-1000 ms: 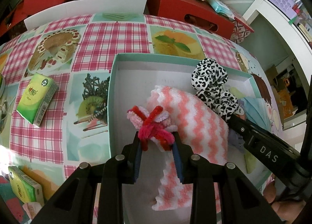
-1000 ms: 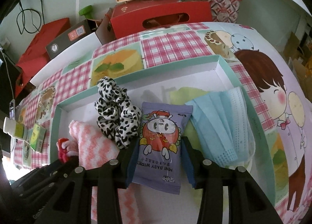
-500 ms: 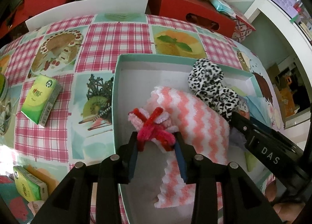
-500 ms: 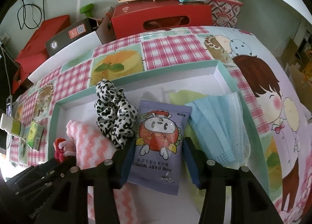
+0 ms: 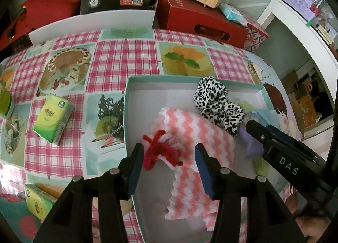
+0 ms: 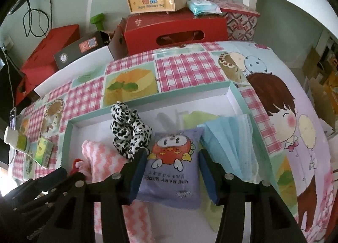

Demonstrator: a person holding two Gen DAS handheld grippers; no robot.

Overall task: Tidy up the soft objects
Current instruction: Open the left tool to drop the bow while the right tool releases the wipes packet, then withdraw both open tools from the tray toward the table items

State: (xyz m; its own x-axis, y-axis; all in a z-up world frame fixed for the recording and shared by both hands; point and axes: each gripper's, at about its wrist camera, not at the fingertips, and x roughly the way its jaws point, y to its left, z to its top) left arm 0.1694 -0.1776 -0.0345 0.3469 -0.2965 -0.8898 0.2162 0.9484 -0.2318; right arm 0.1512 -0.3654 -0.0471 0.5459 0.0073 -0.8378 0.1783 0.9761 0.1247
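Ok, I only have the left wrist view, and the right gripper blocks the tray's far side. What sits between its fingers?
Observer: A purple wipes pack lies between the fingers of the right gripper. I cannot tell whether the pads press on it.
Operator: Anything beside the pack?
Observer: A blue face mask lies to its right, along the tray wall.
Operator: And underneath?
Observer: A yellow-green cloth shows beyond both of them.

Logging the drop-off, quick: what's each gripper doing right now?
Left gripper: jaws opening, clear of the red pipe-cleaner bow between them.
Right gripper: open, pads off the purple wipes pack.
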